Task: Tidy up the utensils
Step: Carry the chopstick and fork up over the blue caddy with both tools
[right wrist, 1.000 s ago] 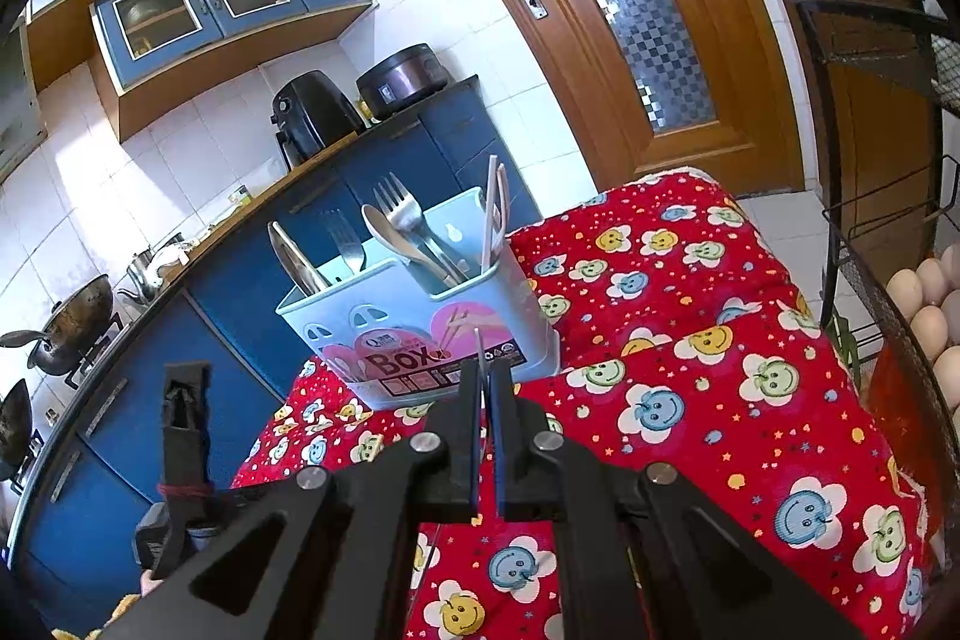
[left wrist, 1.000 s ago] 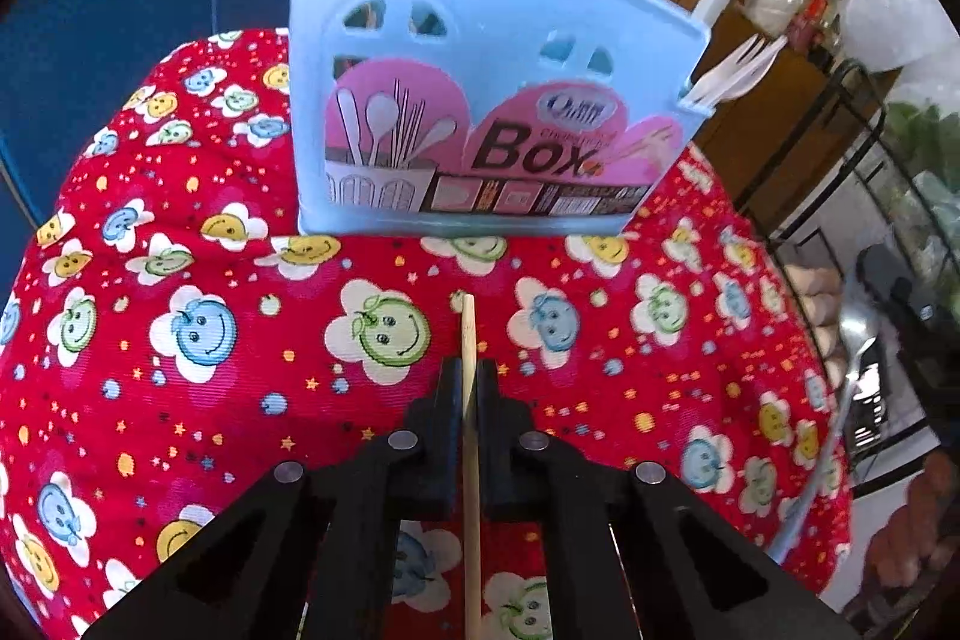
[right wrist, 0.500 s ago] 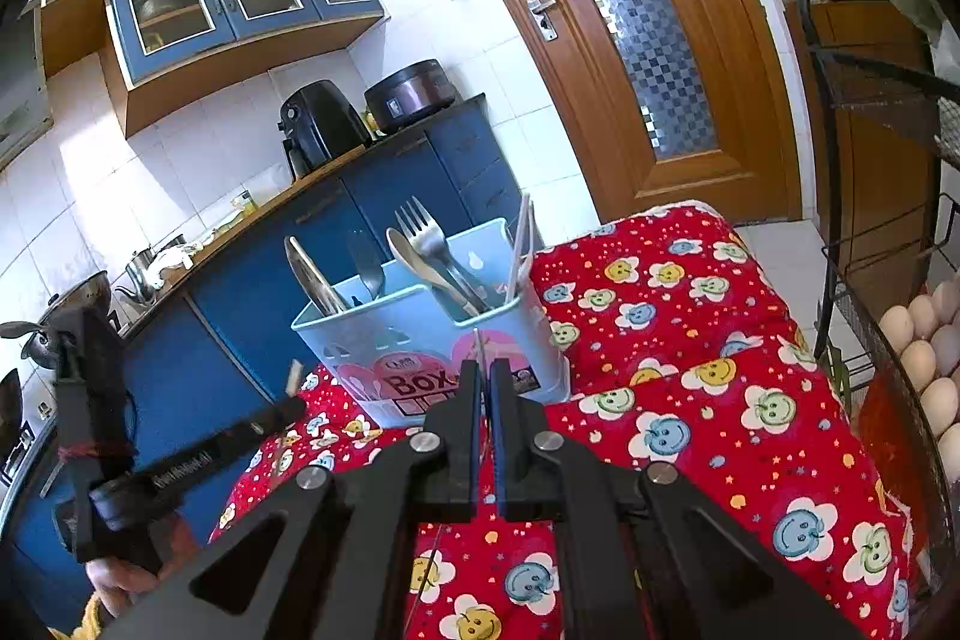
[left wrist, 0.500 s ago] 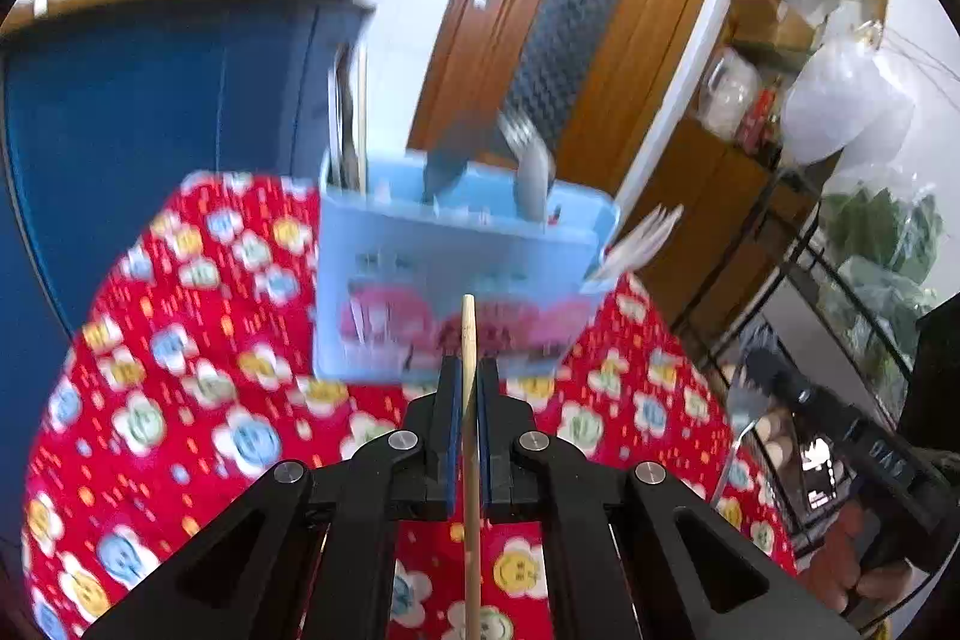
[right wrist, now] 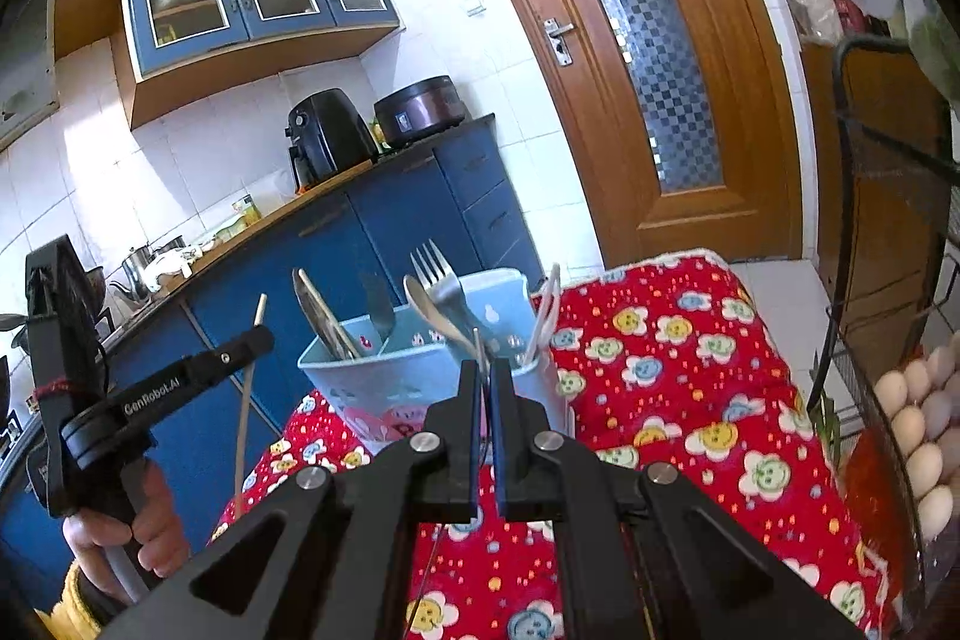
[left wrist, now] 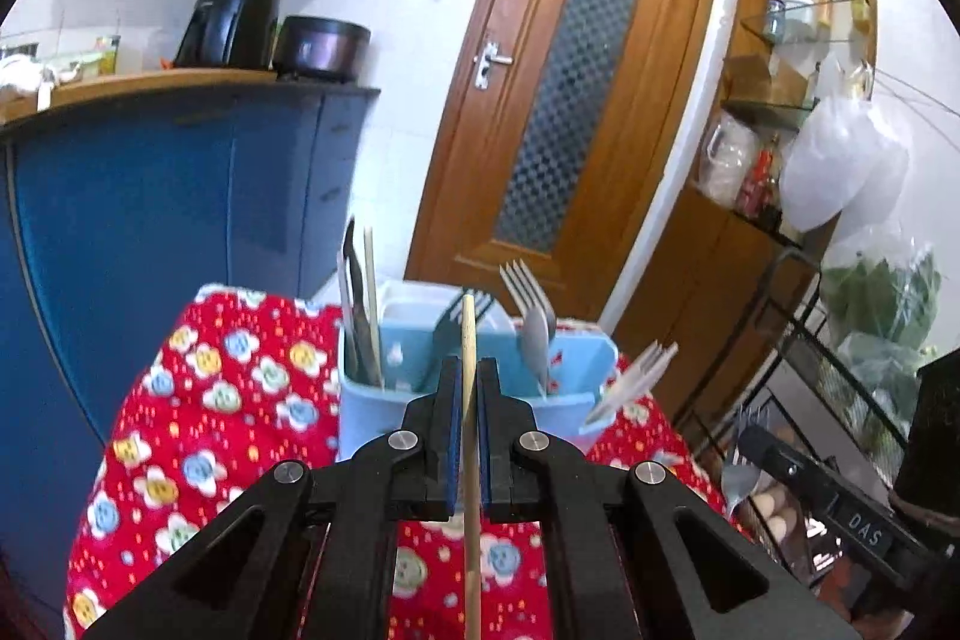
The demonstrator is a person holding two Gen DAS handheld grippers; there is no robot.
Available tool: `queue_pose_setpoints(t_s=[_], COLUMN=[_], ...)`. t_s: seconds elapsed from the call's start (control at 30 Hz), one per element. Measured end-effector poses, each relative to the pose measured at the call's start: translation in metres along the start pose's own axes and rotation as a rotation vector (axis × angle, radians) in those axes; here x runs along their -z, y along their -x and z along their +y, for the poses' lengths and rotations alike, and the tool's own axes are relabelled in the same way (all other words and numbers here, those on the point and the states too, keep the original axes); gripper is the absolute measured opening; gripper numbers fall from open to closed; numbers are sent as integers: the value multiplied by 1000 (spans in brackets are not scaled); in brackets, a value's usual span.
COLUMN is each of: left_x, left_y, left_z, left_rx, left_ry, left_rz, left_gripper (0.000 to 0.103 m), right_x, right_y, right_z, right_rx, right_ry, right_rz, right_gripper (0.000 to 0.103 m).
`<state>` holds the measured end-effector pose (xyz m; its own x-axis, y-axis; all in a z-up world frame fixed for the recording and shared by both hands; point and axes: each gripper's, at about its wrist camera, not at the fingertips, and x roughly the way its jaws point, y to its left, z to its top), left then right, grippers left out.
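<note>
Where forks (left wrist: 528,307) stand upright, blue utensil box (left wrist: 372,388) on red cloth (left wrist: 198,436).

The left hand-held gripper (left wrist: 470,388) fills the bottom middle of its own view, pointing a little downward, its two fingers squeezed tight on a thin wooden stick (left wrist: 468,340). The right hand-held gripper (right wrist: 486,391) is pressed tight on a thin metal handle (right wrist: 478,349). At the lower left, a hand (right wrist: 129,532) grips the left one's handle.

We see the utensil box (left wrist: 414,394) on the desk (left wrist: 228,436); forks (left wrist: 531,304) stand in it; counter (left wrist: 180,172) behind, egg basket (right wrist: 900,436) right.
</note>
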<state>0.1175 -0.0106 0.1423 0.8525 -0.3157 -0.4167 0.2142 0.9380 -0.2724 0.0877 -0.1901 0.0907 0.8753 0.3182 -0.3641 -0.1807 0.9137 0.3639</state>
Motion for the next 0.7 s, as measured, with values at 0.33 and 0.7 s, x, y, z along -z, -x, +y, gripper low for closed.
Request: queue_pose_setpoints(t_s=[0.33, 0.7], left_x=[-42, -79], left_y=[-7, -22], left_z=[-2, 2], left_rx=[-20, -61], left_ry=[-18, -21], left_rz=[-154, -331], left_gripper=[4, 4], right_x=[-32, -63], right_y=[-14, -29], right_z=[13, 19], right_rx=[7, 29], right_ry=[58, 104], right_rz=[-36, -87], right_gripper=[4, 4])
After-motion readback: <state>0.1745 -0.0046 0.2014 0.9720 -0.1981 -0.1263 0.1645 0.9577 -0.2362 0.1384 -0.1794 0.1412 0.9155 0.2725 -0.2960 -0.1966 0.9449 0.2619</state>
